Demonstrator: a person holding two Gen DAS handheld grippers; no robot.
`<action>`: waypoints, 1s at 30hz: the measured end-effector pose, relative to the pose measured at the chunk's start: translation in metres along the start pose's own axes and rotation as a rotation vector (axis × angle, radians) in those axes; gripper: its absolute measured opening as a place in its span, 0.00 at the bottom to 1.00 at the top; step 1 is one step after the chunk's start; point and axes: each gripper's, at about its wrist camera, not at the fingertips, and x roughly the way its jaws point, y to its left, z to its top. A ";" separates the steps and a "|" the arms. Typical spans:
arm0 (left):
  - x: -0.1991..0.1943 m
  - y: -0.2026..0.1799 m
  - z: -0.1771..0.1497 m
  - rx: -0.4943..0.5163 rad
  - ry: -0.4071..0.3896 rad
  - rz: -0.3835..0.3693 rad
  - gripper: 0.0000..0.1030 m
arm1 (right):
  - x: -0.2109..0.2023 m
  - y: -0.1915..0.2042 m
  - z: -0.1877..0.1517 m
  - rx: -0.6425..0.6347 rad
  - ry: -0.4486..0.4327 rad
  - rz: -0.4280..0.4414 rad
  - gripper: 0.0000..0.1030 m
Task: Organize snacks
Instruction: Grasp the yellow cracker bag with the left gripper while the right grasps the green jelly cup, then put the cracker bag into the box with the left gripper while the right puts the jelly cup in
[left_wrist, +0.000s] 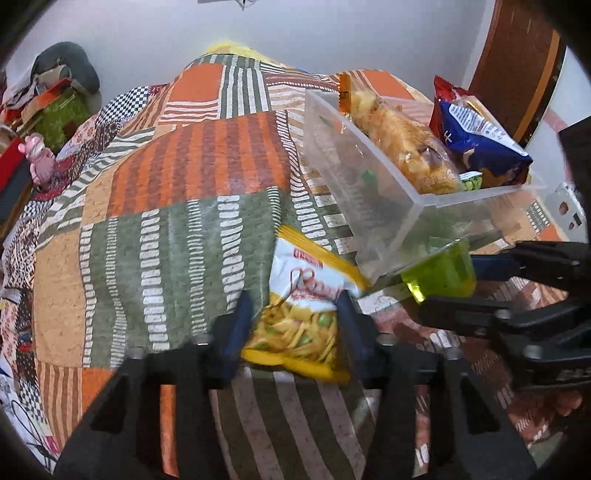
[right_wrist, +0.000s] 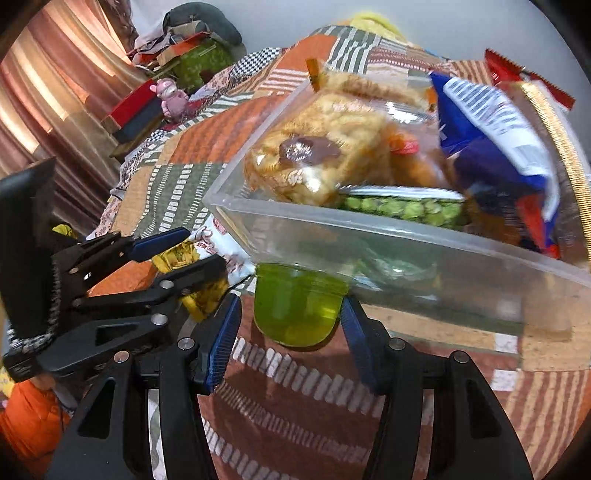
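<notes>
A yellow and white snack packet (left_wrist: 306, 306) lies on the patchwork bedspread, between the fingers of my left gripper (left_wrist: 295, 325); the jaws stand at its two sides, whether they press it I cannot tell. A green jelly cup (right_wrist: 295, 306) rests against the clear plastic bin (right_wrist: 369, 229). My right gripper (right_wrist: 291, 332) is open around the cup, with a gap on the left. The bin holds a yellow snack bag (right_wrist: 317, 147), a blue packet (right_wrist: 491, 140) and green peas (right_wrist: 402, 210). The cup (left_wrist: 439, 273) and bin (left_wrist: 354, 192) also show in the left wrist view.
The patchwork bedspread (left_wrist: 177, 206) spreads to the left and far side. A pink toy (left_wrist: 37, 158) and piled boxes (left_wrist: 48, 107) sit at the far left edge. Pink curtains (right_wrist: 44, 92) hang at the left. A brown door (left_wrist: 517, 62) stands behind the bin.
</notes>
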 end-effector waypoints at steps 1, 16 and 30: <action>-0.001 0.000 0.000 0.000 0.003 -0.006 0.36 | 0.003 0.001 0.001 0.001 0.006 -0.002 0.51; 0.009 -0.030 -0.015 0.101 0.033 0.048 0.50 | -0.018 0.002 -0.011 -0.030 -0.053 -0.023 0.42; -0.051 -0.031 -0.014 0.025 -0.057 0.055 0.17 | -0.062 -0.008 -0.023 -0.015 -0.160 -0.025 0.42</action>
